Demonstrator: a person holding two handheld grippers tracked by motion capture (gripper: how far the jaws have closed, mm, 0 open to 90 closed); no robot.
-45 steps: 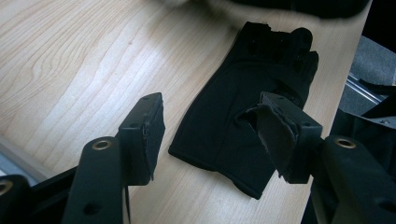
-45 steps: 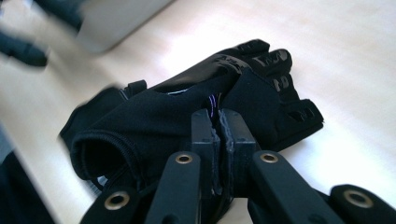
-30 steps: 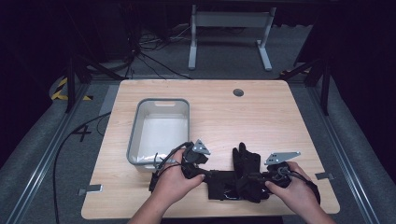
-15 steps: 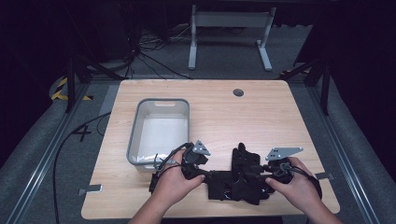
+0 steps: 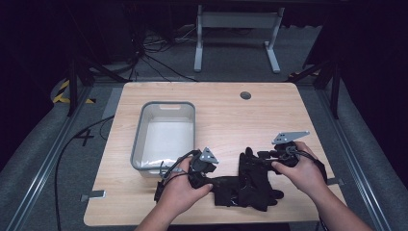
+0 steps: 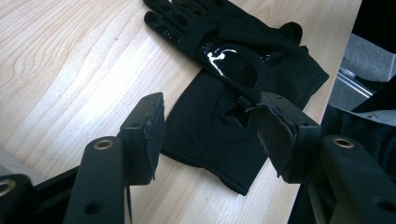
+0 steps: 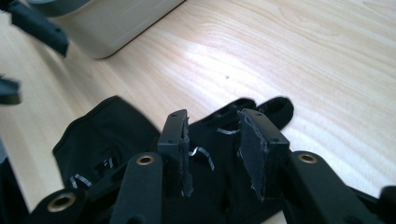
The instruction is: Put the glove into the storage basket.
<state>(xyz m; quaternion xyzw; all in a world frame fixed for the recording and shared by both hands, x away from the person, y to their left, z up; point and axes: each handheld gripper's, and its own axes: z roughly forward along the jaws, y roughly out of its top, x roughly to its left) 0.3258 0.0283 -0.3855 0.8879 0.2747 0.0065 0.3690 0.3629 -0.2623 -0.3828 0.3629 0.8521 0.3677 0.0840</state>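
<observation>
Black gloves (image 5: 248,182) flat at table (image 5: 226,110) near edge, right of grey bin (image 5: 164,135). Left gripper (image 6: 208,135) jaws wide above cuff, right gripper (image 7: 212,147) jaws narrower over fingers, nothing gripped. Step: lining up grasp. Next: lower, pinch fabric, lift.

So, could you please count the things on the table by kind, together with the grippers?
Black gloves: 2, one lying partly over the other
Grey bin: 1
Grippers, left gripper and right gripper: 2
Total: 5
</observation>
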